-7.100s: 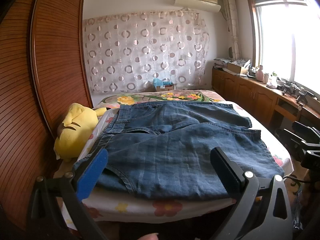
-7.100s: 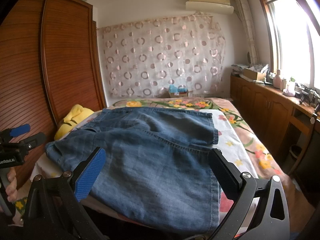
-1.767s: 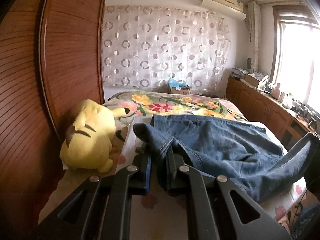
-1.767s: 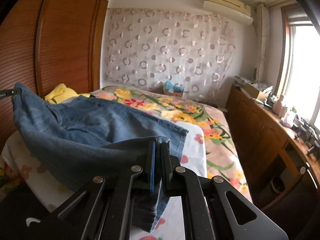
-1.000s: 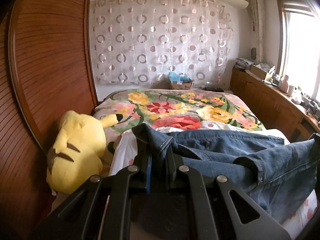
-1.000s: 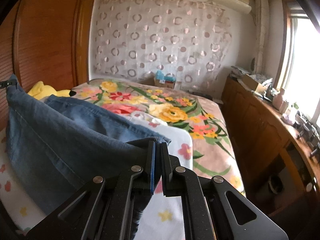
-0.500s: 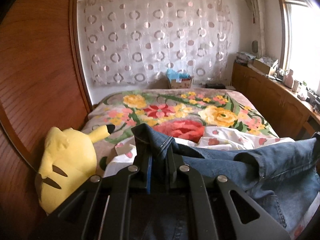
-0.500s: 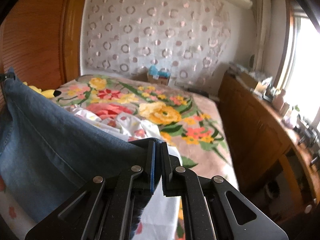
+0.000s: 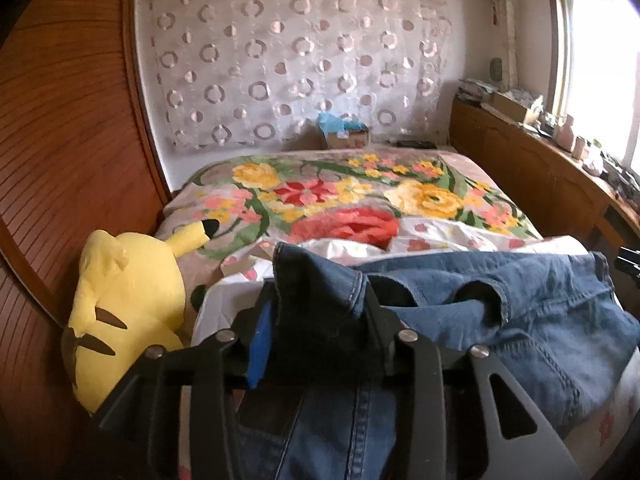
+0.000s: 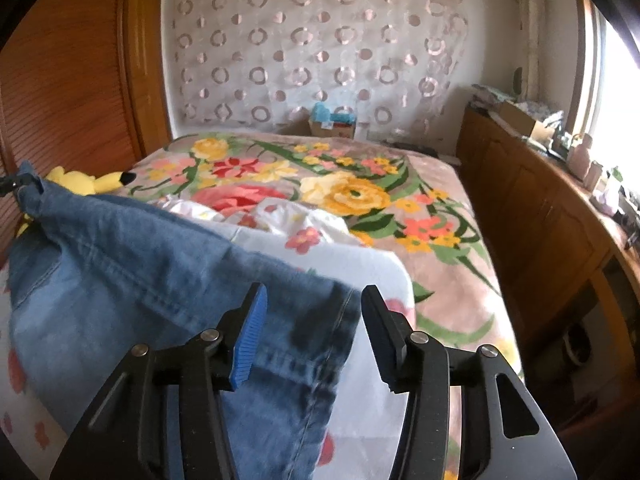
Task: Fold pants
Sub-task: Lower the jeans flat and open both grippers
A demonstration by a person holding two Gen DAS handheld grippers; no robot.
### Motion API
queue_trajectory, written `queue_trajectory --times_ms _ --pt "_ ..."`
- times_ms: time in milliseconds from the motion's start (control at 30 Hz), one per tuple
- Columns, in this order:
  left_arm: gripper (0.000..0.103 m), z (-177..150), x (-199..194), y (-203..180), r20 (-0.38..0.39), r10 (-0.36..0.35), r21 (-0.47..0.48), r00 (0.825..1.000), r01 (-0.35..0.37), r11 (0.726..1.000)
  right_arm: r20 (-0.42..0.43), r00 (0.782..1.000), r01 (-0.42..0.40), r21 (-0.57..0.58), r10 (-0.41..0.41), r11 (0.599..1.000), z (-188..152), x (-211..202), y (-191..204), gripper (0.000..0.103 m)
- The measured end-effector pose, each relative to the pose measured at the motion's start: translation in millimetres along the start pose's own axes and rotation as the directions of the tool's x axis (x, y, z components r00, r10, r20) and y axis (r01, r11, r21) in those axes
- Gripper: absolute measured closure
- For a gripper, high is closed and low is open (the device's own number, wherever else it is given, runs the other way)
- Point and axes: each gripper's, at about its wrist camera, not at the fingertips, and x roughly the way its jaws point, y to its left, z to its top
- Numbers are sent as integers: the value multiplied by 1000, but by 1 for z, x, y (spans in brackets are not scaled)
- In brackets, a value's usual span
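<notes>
The blue denim pants (image 9: 520,320) lie bunched on the bed's near end, over a white flowered sheet (image 9: 460,236). In the left wrist view my left gripper (image 9: 320,312) has its jaws apart with a fold of denim still between them. In the right wrist view the pants (image 10: 140,264) stretch from the far left down to my right gripper (image 10: 312,312). Its jaws are open, and the denim edge lies loose between the fingers. The left gripper's tip shows at the far left edge (image 10: 16,182), at the pants' corner.
A yellow plush toy (image 9: 124,312) lies at the bed's left edge against a wooden slatted wardrobe (image 9: 60,160). A floral blanket (image 10: 340,184) covers the far bed. A wooden cabinet (image 10: 552,216) with clutter runs along the right under the window.
Both grippers carried the pants' edge forward over the bed, then opened. The right gripper has let go of the denim; the left jaws have parted around it.
</notes>
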Motion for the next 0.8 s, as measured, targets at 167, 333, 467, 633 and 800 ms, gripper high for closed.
queue_trajectory --times_ms 167,333,467,633,800 --pt "64 -6 -6 2 -4 -53 -12 999 53 999 -52 998 -45 28 46 999 -15 -1 -3 53" --pt "64 -4 -16 4 63 -75 -53 995 78 996 -90 995 -46 29 49 998 -27 4 -3 53" --pt "64 2 -25 -4 125 -71 -52 990 78 996 -104 993 -52 51 57 997 -30 9 -8 52" --pt "64 12 -21 -5 145 -67 -88 987 80 993 -119 990 -68 55 74 996 -31 15 -9 52" --pt "63 14 -7 -16 82 -100 -75 992 106 992 -129 988 -75 45 80 996 -32 19 -9 52"
